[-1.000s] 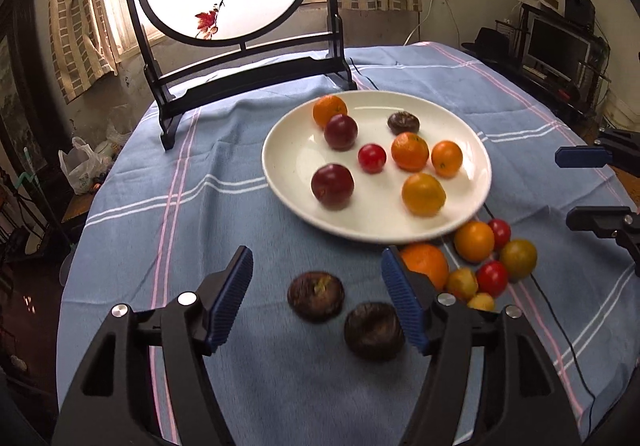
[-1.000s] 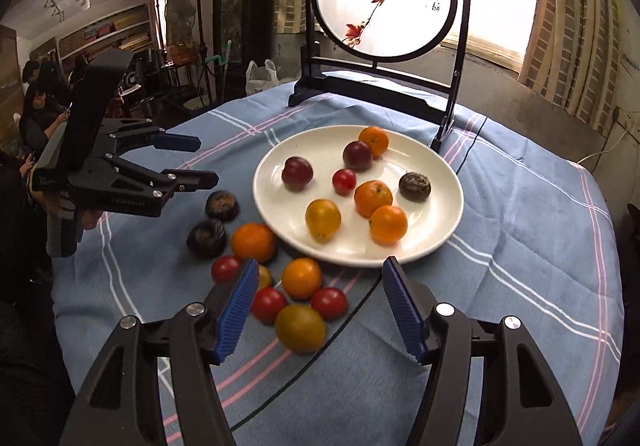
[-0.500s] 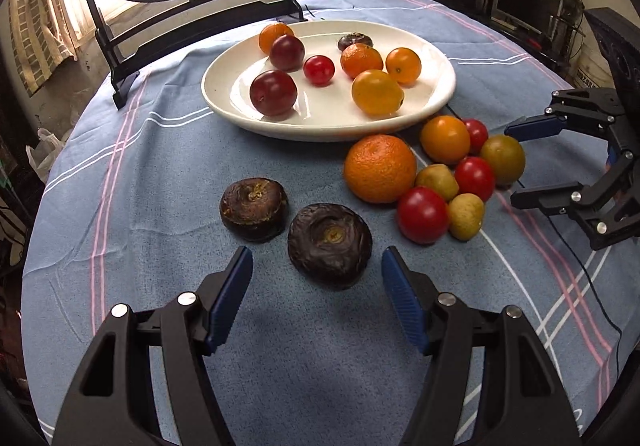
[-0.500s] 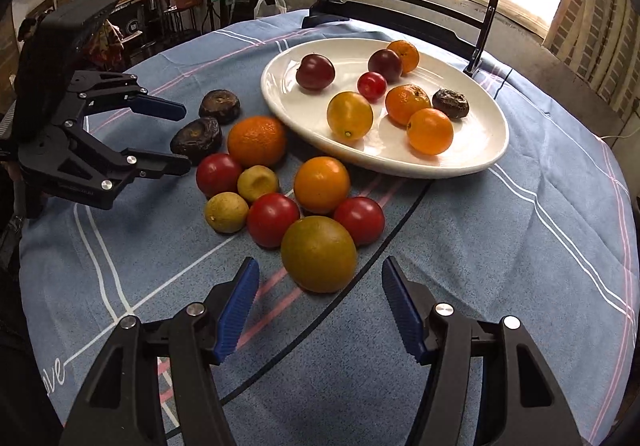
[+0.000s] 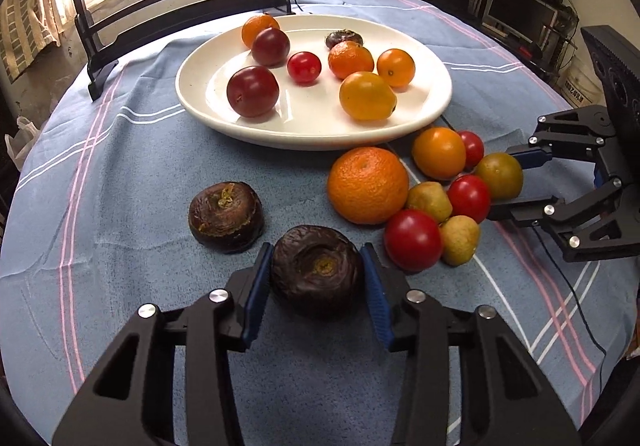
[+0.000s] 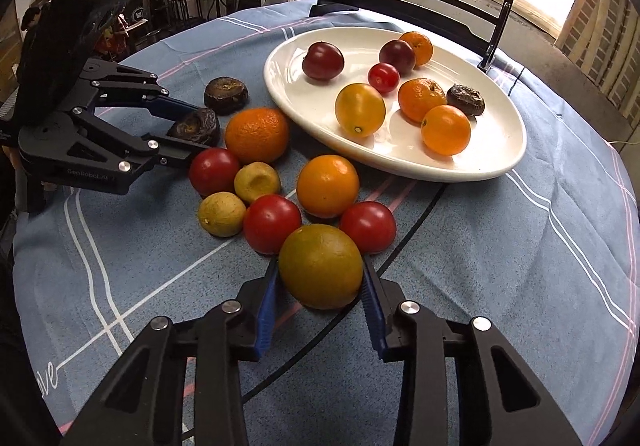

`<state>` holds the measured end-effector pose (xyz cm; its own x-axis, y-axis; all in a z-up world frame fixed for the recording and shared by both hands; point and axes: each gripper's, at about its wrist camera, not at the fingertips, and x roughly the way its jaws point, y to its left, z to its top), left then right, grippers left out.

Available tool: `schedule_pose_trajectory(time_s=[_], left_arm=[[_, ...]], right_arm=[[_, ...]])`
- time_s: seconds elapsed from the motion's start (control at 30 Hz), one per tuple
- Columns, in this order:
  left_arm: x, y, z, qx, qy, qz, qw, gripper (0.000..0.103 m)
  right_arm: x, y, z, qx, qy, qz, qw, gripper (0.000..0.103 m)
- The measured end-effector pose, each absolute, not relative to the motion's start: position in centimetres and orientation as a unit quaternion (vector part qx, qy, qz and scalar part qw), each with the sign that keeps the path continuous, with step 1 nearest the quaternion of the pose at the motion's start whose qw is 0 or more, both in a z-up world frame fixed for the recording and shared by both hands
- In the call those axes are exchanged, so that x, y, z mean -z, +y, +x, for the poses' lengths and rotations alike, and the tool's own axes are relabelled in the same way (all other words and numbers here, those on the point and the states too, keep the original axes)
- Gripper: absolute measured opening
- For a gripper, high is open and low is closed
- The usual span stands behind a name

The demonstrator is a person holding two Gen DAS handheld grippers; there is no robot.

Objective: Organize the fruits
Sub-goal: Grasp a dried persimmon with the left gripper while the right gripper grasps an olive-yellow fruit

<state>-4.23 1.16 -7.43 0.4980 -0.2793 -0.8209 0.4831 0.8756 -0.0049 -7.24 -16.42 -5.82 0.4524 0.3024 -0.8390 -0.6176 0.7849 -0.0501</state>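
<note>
My left gripper (image 5: 316, 278) is shut on a dark wrinkled fruit (image 5: 318, 272) that rests on the blue cloth. A second dark fruit (image 5: 225, 216) lies just to its left. My right gripper (image 6: 320, 282) is shut on a green-orange fruit (image 6: 320, 266) on the cloth. Beyond it lies a cluster of red tomatoes (image 6: 272, 224), small yellow fruits (image 6: 222, 213) and oranges (image 6: 256, 134). A white plate (image 5: 424, 114) behind holds several oranges, plums and a tomato. The right gripper also shows in the left wrist view (image 5: 516, 182), and the left gripper in the right wrist view (image 6: 188, 130).
A black-framed round screen (image 5: 180, 2) stands on the table behind the plate. A black cable (image 6: 408, 230) runs across the cloth under the fruit cluster. The round table's edge curves close on both sides.
Both grippers moved forward and down to the table and closed, the left on the dark wrinkled fruit, the right on the green-orange fruit.
</note>
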Motion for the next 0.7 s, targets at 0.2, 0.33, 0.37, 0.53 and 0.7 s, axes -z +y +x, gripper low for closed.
schedule_pose_trajectory(time_s=[0.2, 0.33, 0.37, 0.53, 0.7], left_arm=[[6.5, 1.5, -5.4, 0.223, 0.440, 0.113, 0.862, 0.043], [4.5, 1.8, -5.7, 0.214, 0.418, 0.107, 0.876, 0.042], [3.8, 1.7, -5.6, 0.210, 0.410, 0.107, 0.881, 0.042], [0.9, 0.7, -4.1, 0.190, 0.382, 0.100, 0.899, 0.042], [-1.7, -0.4, -2.0, 0.168, 0.352, 0.093, 0.916, 0.042]], right_arm=[[5.0, -17.4, -7.9, -0.269, 0.437, -0.168, 0.842, 0.038], [3.5, -18.3, -7.9, -0.263, 0.421, -0.153, 0.855, 0.038], [3.0, -18.4, -7.8, -0.260, 0.414, -0.152, 0.859, 0.038], [-0.3, -19.0, -7.1, -0.256, 0.372, -0.132, 0.882, 0.038], [-3.6, -19.3, -5.9, -0.254, 0.326, -0.110, 0.904, 0.038]])
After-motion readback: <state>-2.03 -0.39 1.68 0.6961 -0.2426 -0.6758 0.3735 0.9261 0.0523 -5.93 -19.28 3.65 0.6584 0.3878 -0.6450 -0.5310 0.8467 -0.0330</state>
